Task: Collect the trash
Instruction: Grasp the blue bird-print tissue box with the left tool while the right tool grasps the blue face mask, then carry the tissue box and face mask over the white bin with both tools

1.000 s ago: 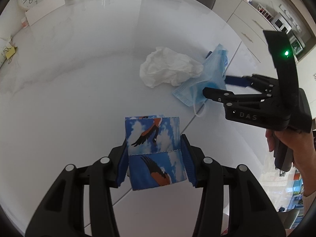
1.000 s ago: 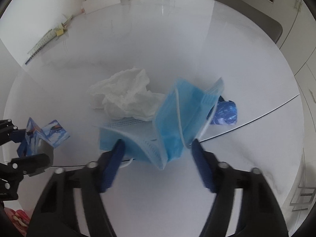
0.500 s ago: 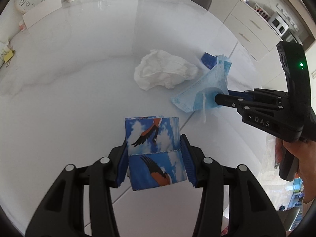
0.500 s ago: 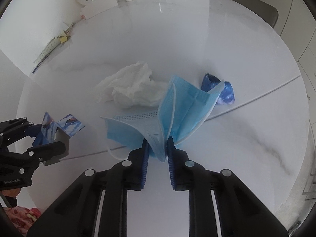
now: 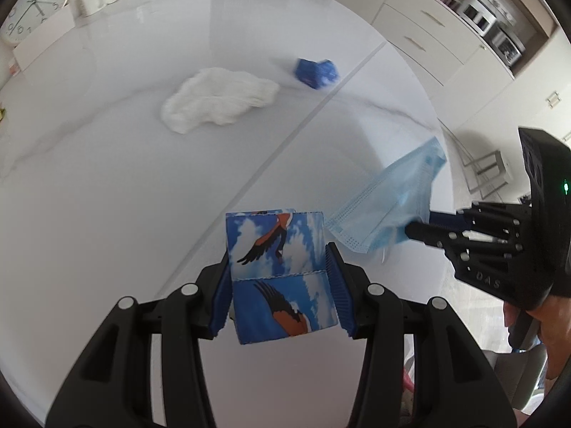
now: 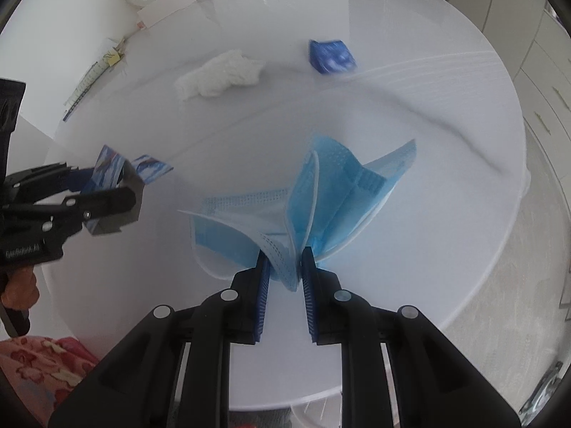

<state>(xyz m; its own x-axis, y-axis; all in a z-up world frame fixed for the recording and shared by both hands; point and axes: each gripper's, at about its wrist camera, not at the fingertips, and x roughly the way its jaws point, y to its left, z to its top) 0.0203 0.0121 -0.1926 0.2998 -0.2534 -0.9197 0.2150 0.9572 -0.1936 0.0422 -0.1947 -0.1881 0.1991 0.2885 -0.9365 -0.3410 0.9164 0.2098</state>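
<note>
The right gripper [image 6: 283, 267] is clamped on a crumpled blue face mask [image 6: 321, 207], held clear above the white table [image 6: 410, 114]. A bird-printed packet [image 5: 280, 278] is pinched in the left gripper [image 5: 278, 285]. Farther off, a white tissue [image 5: 217, 100] and a blue wrapper [image 5: 316, 71] lie on the table. The grip is best kept firm, since the limp mask could be snagged or dropped in transit.
</note>
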